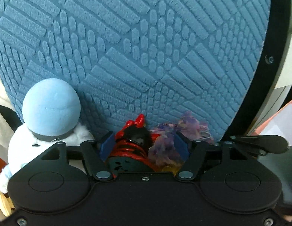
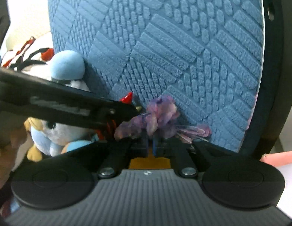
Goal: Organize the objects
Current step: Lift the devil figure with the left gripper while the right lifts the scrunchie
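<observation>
Left gripper (image 1: 144,146) clamped on red toy (image 1: 135,141) and purple tuft (image 1: 164,146). Right gripper (image 2: 150,143) pinched shut on the tuft (image 2: 157,113), against blue mat (image 1: 146,47). Plush (image 1: 46,124) sat left.

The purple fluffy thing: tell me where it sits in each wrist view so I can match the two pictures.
Left wrist view: the purple fluffy thing sits bottom centre-right, beside the red and black toy, between the left gripper fingers.
Right wrist view: it sits low at centre, just above the right gripper.
Shared landmark: the blue textured mat standing right behind it in both.
</observation>
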`<action>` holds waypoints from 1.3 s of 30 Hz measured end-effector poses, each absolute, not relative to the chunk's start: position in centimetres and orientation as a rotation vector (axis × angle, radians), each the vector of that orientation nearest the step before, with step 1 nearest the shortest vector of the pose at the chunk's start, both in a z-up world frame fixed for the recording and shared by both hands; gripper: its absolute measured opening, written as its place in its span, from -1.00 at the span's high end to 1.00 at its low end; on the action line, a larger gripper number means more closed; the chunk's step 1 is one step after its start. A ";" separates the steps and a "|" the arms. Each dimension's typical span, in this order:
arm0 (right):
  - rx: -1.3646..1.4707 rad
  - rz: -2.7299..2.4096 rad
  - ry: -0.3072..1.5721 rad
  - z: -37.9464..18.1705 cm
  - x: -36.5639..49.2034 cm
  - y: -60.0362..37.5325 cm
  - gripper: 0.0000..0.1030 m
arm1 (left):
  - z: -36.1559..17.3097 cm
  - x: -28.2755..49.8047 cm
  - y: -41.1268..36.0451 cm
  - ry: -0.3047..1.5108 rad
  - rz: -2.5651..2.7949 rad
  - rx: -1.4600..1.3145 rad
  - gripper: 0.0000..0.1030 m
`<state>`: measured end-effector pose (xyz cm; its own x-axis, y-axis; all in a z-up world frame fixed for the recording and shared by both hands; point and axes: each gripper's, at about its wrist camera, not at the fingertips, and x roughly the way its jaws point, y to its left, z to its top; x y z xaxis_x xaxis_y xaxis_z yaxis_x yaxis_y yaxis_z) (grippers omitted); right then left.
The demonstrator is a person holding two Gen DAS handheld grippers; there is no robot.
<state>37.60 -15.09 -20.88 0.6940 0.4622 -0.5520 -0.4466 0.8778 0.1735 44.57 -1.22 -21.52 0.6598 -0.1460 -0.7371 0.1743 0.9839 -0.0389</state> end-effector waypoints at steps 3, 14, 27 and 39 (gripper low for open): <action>0.008 0.507 0.603 -20.0 36.8 -15.0 0.90 | -21.3 44.8 -0.9 0.829 -0.189 0.007 -0.29; 0.064 0.508 0.591 -17.8 34.0 -17.0 0.92 | -21.8 45.8 -1.7 0.866 -0.203 0.084 -0.07; 0.089 0.433 0.643 -16.7 33.7 -19.9 0.92 | -23.9 44.4 -4.9 0.870 -0.264 0.384 -0.30; 0.058 0.415 0.621 -16.5 33.8 -19.4 0.91 | -24.4 39.8 -4.5 0.799 -0.165 0.473 -0.04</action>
